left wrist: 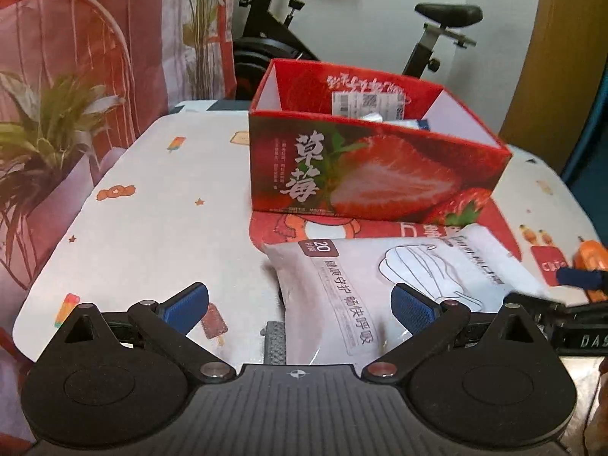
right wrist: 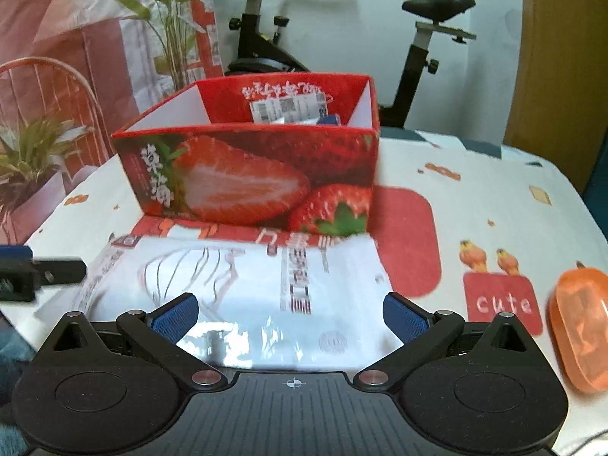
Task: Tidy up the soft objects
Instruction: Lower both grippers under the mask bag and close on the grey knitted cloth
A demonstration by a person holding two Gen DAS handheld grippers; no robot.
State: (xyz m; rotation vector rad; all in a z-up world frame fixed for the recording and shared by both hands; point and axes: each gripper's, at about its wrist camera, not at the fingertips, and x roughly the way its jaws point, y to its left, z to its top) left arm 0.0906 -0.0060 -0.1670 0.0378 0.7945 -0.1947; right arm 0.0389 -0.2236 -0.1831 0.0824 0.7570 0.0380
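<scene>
A white soft pack of face masks (left wrist: 383, 285) lies on the table in front of a red strawberry box (left wrist: 376, 159). My left gripper (left wrist: 300, 307) is open, its blue pads (left wrist: 186, 306) astride the pack's left end. In the right wrist view the same mask pack (right wrist: 247, 296) lies flat between the open fingers of my right gripper (right wrist: 290, 315), with the strawberry box (right wrist: 250, 174) just behind it. The box holds a few packets (right wrist: 292, 112). An orange soft packet (right wrist: 581, 326) lies on the cloth at the right.
A white tablecloth (left wrist: 152, 235) with cartoon prints covers the table. An exercise bike (left wrist: 425, 38) stands behind it, and potted plants (left wrist: 45, 129) beside a red patterned curtain are at the left. The other gripper's tip (right wrist: 22, 269) shows at the left edge of the right view.
</scene>
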